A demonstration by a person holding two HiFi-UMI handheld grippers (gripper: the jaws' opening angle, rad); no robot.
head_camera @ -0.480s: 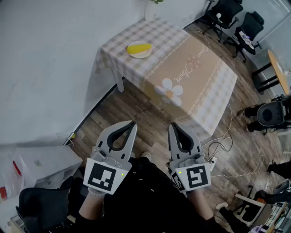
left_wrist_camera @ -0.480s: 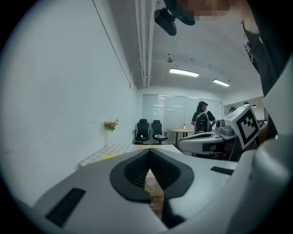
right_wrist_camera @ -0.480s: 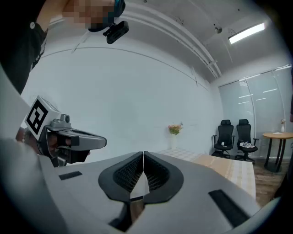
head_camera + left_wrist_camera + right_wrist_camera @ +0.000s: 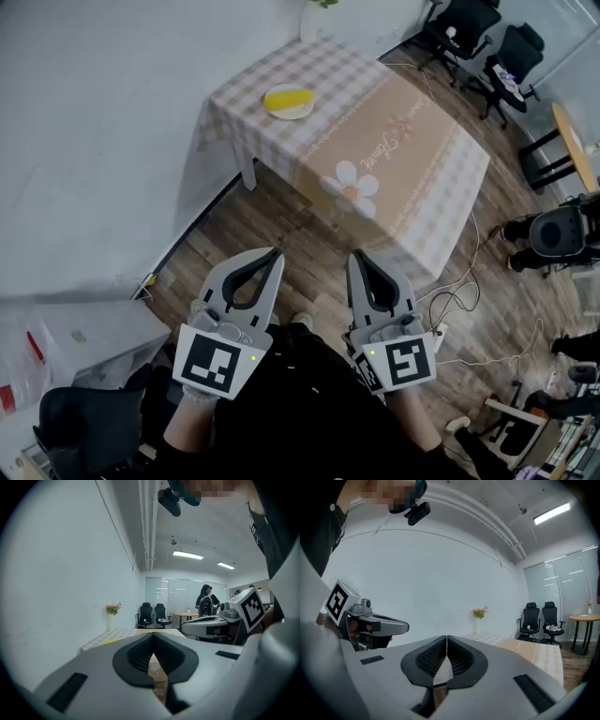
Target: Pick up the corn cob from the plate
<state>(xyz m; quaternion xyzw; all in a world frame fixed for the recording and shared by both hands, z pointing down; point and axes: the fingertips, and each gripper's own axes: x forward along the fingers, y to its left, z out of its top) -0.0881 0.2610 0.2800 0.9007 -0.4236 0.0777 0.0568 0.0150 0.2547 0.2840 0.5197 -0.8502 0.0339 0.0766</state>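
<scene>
Corn [image 4: 287, 97]: on plate [image 4: 298, 112], far corner of table [image 4: 403, 159], well apart from both grippers.
Left gripper [image 4: 273, 253], right gripper [image 4: 357, 259]: jaws pressed together, empty, held close to the body, probably because the reach is not yet begun.

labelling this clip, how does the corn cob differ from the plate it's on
Colour: the corn cob is bright yellow, the plate pale cream.
Shape: the cob is long and narrow, the plate round and wider.
Pose: the cob lies on top of the plate, while the plate rests flat on the table.
Shared: both sit together near the table's far corner by the wall.
</scene>
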